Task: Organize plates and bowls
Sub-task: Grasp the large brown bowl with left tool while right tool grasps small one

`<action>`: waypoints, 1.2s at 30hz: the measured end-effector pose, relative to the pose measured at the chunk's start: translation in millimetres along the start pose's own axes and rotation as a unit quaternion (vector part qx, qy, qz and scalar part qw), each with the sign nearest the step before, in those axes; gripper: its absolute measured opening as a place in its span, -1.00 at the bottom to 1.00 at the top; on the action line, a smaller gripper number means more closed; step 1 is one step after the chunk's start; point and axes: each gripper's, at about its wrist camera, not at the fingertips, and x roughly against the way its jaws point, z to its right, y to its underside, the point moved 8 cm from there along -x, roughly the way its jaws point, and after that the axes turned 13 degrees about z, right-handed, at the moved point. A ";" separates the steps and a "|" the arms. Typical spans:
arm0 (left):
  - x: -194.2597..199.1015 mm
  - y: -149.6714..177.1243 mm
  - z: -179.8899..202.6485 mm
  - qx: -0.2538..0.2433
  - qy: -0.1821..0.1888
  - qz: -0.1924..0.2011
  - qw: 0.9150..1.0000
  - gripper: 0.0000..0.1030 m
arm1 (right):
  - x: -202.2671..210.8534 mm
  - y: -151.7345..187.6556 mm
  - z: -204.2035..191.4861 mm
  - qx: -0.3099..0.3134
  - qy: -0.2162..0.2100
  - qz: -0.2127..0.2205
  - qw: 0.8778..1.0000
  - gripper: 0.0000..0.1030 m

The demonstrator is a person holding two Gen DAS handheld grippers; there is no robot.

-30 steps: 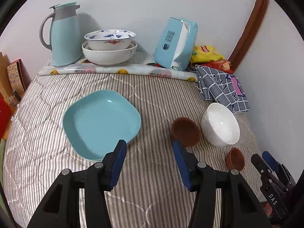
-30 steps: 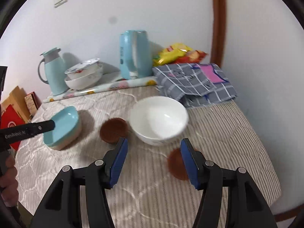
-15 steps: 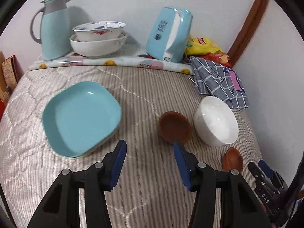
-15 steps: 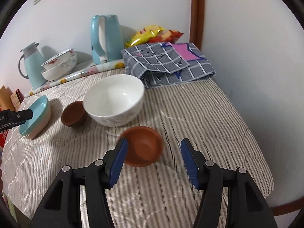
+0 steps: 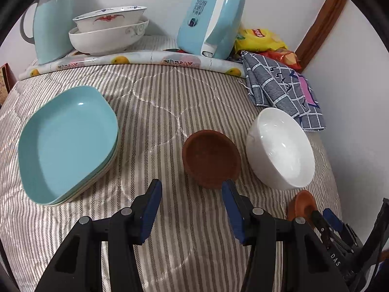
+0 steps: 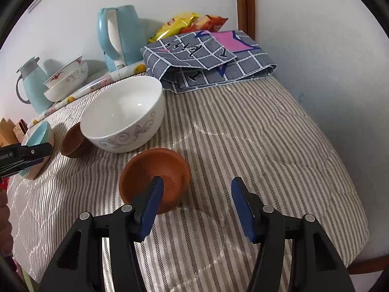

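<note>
Terracotta small bowl (image 6: 155,175), round and matte, sits on the striped quilted table (image 6: 255,146); right claw (image 6: 194,194) and left claw (image 5: 192,203) both gape apart, empty.

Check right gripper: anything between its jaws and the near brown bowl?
Nothing visible. The right gripper is open, and its left finger already overlaps the near brown bowl rim in view; contact can't be told. The white bowl sits behind it.

"das" is showing on the right gripper (image 5: 330,221); "oboot.ai" is showing on the left gripper (image 6: 26,154), left of the claw.
</note>
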 end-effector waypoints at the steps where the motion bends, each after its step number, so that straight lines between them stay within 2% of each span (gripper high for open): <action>1: -2.5 -0.3 0.7 0.000 -0.001 -0.001 1.000 -0.05 | -3.0 0.1 -0.2 0.001 -0.002 -0.002 1.000 0.12; 6: -19.1 -2.9 0.9 0.003 -0.010 -0.007 1.000 -0.05 | -14.3 1.5 0.6 -0.001 -0.006 -0.012 1.000 0.11; 10: -31.3 -4.5 0.6 0.004 -0.014 -0.011 1.000 -0.06 | -19.9 1.3 0.1 -0.003 -0.011 -0.017 1.000 0.01; 13: -40.5 -5.6 1.7 0.001 -0.015 -0.016 1.000 -0.15 | -25.0 3.7 -2.3 0.001 -0.012 -0.024 1.000 -0.09; 18: -49.3 -7.5 0.4 0.006 -0.016 -0.018 1.000 -0.25 | -28.0 5.4 -5.2 0.011 -0.011 -0.026 1.000 -0.12; 22: -55.4 -7.4 0.4 0.005 -0.016 -0.021 1.000 -0.39 | -29.1 4.1 -5.6 0.007 -0.017 -0.026 0.999 -0.29; 26: -59.9 -5.1 1.1 -0.008 -0.023 -0.021 0.999 -0.56 | -30.1 4.3 -4.1 -0.007 -0.020 -0.031 0.999 -0.29; 36: -61.8 -6.5 0.7 -0.012 -0.023 -0.023 0.999 -0.58 | -29.8 4.6 -6.5 0.006 -0.015 -0.026 1.000 -0.30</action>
